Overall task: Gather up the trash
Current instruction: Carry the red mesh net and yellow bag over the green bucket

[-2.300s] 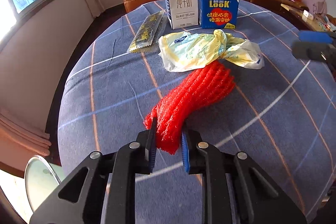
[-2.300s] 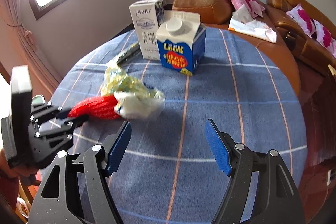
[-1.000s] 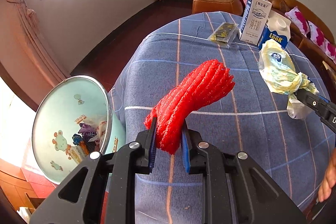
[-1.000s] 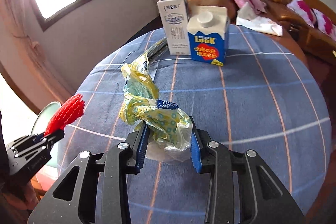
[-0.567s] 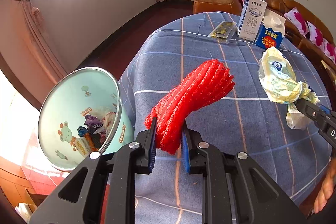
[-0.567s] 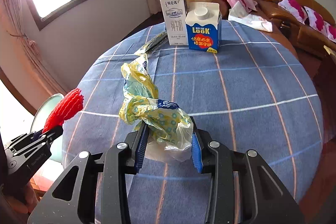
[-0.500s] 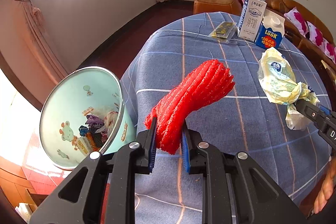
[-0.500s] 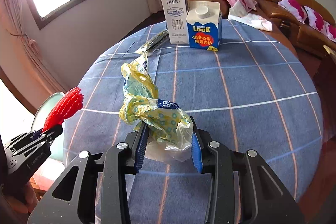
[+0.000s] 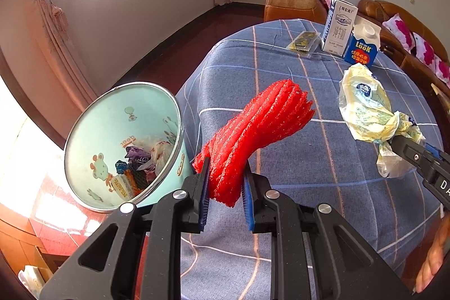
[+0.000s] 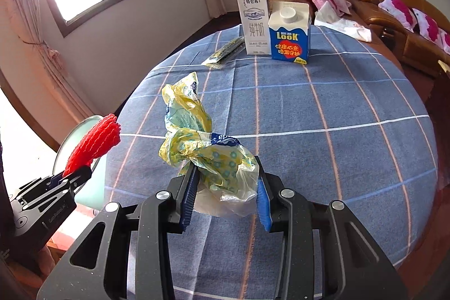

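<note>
Trash is partly gathered already: the pale green round bin [image 9: 123,142] with cartoon animals printed on it is holding a small heap of wrappers at its bottom, and two more pieces are being carried clear of the surface [image 10: 337,108], a round table under a blue checked cloth. The left gripper [image 9: 225,187] is clamping the lower end of a red foam mesh sleeve [image 9: 258,125], whose free end is sticking up and away from the jaws over the cloth's edge; the bin's open mouth is lying just beside and below it, to the left in that view. The right gripper [image 10: 225,193] is pinching a crumpled yellow-and-clear plastic bag [image 10: 202,148] at its knotted middle, with the loose top standing above the jaws, and it is hanging over the near part of the cloth, further from the bin than the sleeve. Neither piece is over the bin's opening yet, so both drops are remaining. Still waiting at the far side are a tall white milk carton [image 10: 254,23], a blue gable-top carton [image 10: 289,35] with a white cap touching it, and a flat dark-and-yellow sachet [image 10: 225,52] lying near them.
</note>
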Action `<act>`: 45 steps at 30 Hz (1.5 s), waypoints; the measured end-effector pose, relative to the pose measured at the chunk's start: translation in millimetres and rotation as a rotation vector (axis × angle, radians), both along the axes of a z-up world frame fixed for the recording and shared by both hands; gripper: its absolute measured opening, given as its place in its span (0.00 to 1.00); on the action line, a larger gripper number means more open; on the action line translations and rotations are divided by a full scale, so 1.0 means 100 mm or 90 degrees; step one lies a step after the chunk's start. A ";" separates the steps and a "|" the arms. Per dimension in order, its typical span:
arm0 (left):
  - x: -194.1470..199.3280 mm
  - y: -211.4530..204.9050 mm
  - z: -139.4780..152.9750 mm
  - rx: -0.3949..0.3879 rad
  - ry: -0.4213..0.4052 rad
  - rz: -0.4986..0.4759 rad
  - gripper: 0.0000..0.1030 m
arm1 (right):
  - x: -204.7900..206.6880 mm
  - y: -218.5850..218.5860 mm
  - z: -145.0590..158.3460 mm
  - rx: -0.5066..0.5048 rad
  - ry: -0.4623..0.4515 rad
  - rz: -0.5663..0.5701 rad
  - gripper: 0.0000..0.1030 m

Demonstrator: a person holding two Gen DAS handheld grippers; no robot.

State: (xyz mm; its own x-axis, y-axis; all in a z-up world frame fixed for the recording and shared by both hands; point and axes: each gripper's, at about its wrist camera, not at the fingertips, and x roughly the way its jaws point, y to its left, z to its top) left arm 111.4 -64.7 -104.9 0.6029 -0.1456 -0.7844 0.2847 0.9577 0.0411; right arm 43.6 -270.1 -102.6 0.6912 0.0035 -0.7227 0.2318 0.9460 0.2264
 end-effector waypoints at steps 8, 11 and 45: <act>-0.06 0.09 0.00 0.003 -0.001 0.007 0.19 | -0.04 0.17 0.01 0.004 -0.002 0.020 0.36; -0.08 0.16 0.00 0.002 -0.003 0.014 0.19 | -0.05 0.23 0.03 0.005 -0.005 0.029 0.37; 0.03 1.10 -0.06 -0.011 0.012 0.128 0.19 | 0.30 1.08 0.01 -0.014 0.010 0.138 0.37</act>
State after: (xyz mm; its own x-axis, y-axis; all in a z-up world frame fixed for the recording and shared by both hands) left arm 114.6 45.5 -111.3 0.6062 -0.0376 -0.7945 0.0877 0.9959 0.0199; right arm 73.9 -161.9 -101.3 0.6650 0.1345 -0.7346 0.0261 0.9789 0.2029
